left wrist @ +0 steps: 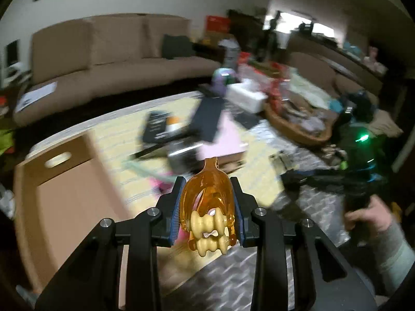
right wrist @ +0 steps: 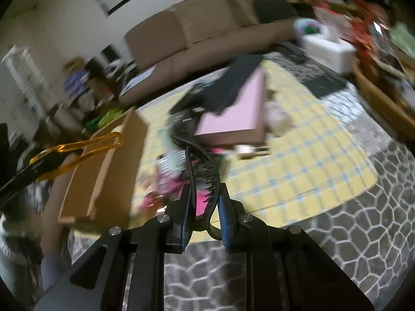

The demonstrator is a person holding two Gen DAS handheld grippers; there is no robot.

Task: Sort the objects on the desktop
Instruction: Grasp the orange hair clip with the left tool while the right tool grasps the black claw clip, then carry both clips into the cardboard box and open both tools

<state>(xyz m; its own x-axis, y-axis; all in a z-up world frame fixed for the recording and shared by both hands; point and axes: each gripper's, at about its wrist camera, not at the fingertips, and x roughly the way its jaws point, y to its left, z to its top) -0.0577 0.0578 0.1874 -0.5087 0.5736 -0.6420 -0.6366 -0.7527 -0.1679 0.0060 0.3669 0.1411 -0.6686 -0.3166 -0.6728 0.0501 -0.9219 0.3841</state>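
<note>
Cardboard box (left wrist: 64,194) at left on tabletop (left wrist: 233,280), left gripper (left wrist: 207,202) clamped on amber roller massager (left wrist: 207,207) held above yellow checked cloth (left wrist: 114,140), pink box (right wrist: 233,111) mid-cloth, right gripper (right wrist: 205,202) closed on black toothed hair clip (right wrist: 205,171), wicker basket (left wrist: 298,127) far right.

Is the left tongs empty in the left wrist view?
No, the left tongs are shut on an orange translucent massage roller with cream wheels, pinched between the blue pads.
</note>
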